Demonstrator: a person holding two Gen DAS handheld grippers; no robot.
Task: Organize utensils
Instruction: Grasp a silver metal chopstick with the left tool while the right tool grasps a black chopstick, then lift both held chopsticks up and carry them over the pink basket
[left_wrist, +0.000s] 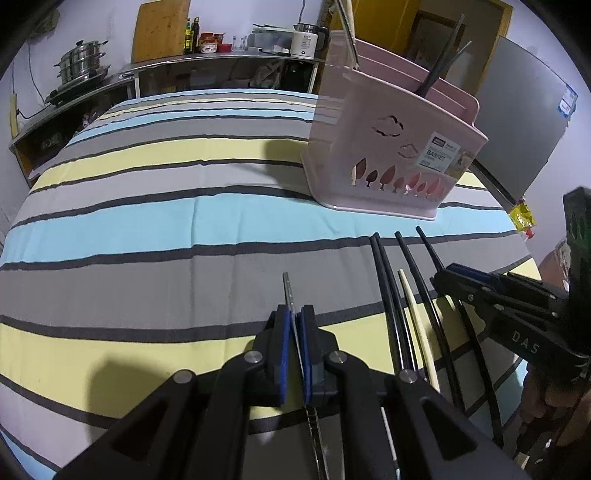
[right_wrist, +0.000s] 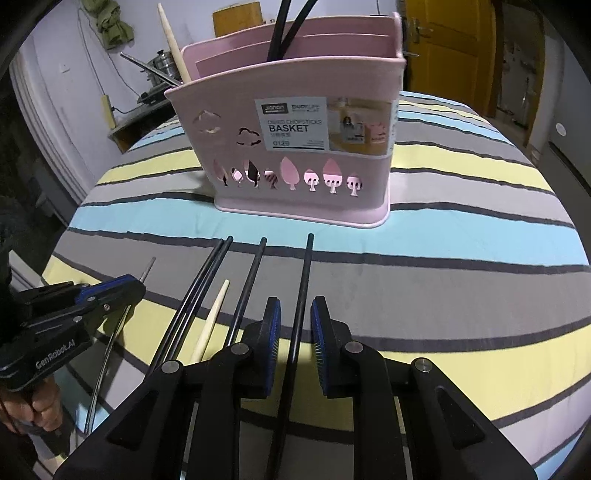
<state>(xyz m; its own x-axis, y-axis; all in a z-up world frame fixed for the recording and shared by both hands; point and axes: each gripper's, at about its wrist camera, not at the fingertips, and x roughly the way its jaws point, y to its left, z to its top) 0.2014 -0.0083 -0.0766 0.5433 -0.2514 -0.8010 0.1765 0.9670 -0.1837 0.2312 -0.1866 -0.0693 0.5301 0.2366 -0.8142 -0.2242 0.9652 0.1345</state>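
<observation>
The left gripper (left_wrist: 294, 325) is clamped narrow on a metal chopstick (left_wrist: 289, 291), whose thin tip sticks out past the blue pads (left_wrist: 282, 347) toward the far edge of the table. The right gripper (right_wrist: 295, 321) stands partly open, its two pads on either side of a black chopstick (right_wrist: 304, 273) that lies between them; from these views I cannot tell whether either pad touches it.

Both grippers are over the near edge of a table covered in a striped cloth (right_wrist: 461, 236) of blue, grey and yellow bands. Between the two grippers lie more utensils, side by side and pointing away from the near edge: a pair of black chopsticks (right_wrist: 207, 273) close together, a cream chopstick (right_wrist: 214, 314) and one more black chopstick (right_wrist: 251, 288).

Farther in, around the middle of the table, stands a pink basket (right_wrist: 295, 177) with tree-shaped cutouts and a label. A cream chopstick (right_wrist: 171, 40), a metal one (right_wrist: 147, 68) and two black ones (right_wrist: 284, 26) stand upright in it already.
</observation>
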